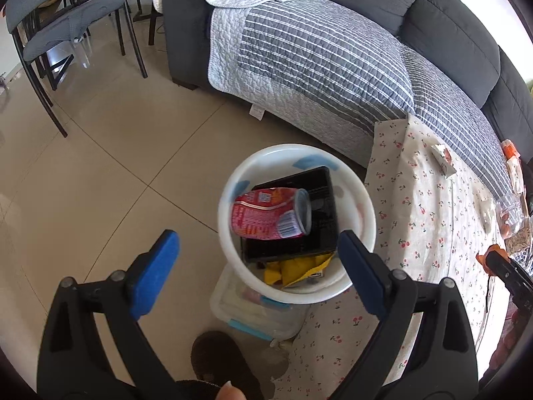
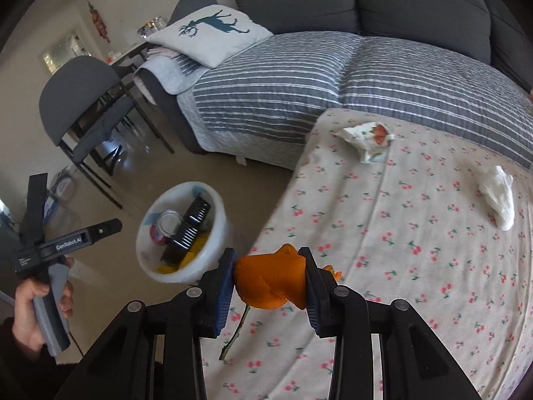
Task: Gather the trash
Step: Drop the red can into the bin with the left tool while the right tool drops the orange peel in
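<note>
The right gripper has its jaws clamped on a light, limp orange peel, held mid-body above the desk just beside the white bin. The left gripper hangs over that bin, jaws wide and empty.

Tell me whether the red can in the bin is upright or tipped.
Tipped. The red can lies on its side on a black tray inside the white bin, its round end facing sideways.

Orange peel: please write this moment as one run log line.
right claw: shut on orange peel | left claw: open, empty | bin: holds can
</note>
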A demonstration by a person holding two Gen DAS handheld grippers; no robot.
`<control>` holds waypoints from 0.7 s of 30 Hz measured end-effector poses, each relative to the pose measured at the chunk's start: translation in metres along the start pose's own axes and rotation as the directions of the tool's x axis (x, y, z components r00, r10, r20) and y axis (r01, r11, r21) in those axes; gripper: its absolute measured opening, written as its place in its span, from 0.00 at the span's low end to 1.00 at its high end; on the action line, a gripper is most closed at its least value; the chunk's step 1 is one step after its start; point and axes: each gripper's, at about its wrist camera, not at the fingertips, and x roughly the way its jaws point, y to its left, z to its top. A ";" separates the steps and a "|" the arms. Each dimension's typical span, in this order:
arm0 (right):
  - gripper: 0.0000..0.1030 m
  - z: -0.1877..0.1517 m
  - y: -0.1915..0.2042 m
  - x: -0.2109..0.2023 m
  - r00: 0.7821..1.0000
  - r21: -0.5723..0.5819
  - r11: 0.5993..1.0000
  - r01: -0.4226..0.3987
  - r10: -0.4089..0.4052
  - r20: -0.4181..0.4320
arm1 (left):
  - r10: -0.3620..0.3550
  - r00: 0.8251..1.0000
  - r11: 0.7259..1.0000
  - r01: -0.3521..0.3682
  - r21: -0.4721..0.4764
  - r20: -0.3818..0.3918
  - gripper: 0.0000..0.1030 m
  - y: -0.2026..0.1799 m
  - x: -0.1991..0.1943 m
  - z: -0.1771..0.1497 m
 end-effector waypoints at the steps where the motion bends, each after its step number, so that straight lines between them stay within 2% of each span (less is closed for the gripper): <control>1: 0.37 0.002 0.012 0.007 1.000 -0.012 1.000 -0.010 0.010 -0.004 | 0.006 1.000 1.000 -0.006 -0.006 -0.005 0.93 0.006 0.001 -0.001; 6: 0.37 0.017 0.062 0.052 0.998 -0.049 0.997 -0.061 0.060 -0.034 | 0.012 1.000 0.999 -0.013 -0.036 -0.012 0.93 0.030 0.001 -0.004; 9: 0.38 0.020 0.078 0.079 0.996 -0.050 0.996 -0.075 0.072 -0.055 | 0.008 1.000 0.999 -0.009 -0.053 -0.011 0.93 0.041 0.000 -0.003; 13: 0.39 0.021 0.084 0.108 0.994 -0.031 0.996 -0.081 0.078 -0.081 | -0.011 1.000 0.997 0.010 -0.076 -0.013 0.93 0.050 0.001 -0.002; 19: 0.41 0.026 0.087 0.130 0.992 -0.018 0.995 -0.097 0.095 -0.082 | -0.030 0.999 0.996 0.029 -0.087 -0.011 0.93 0.052 0.002 0.001; 20: 0.43 0.027 0.086 0.132 0.992 -0.016 0.995 -0.099 0.097 -0.084 | -0.033 0.999 0.996 0.032 -0.087 -0.011 0.93 0.052 0.002 0.002; 21: 0.50 0.027 0.085 0.134 0.991 -0.009 0.994 -0.106 0.105 -0.086 | -0.035 0.999 0.996 0.034 -0.085 -0.012 0.93 0.052 0.002 0.002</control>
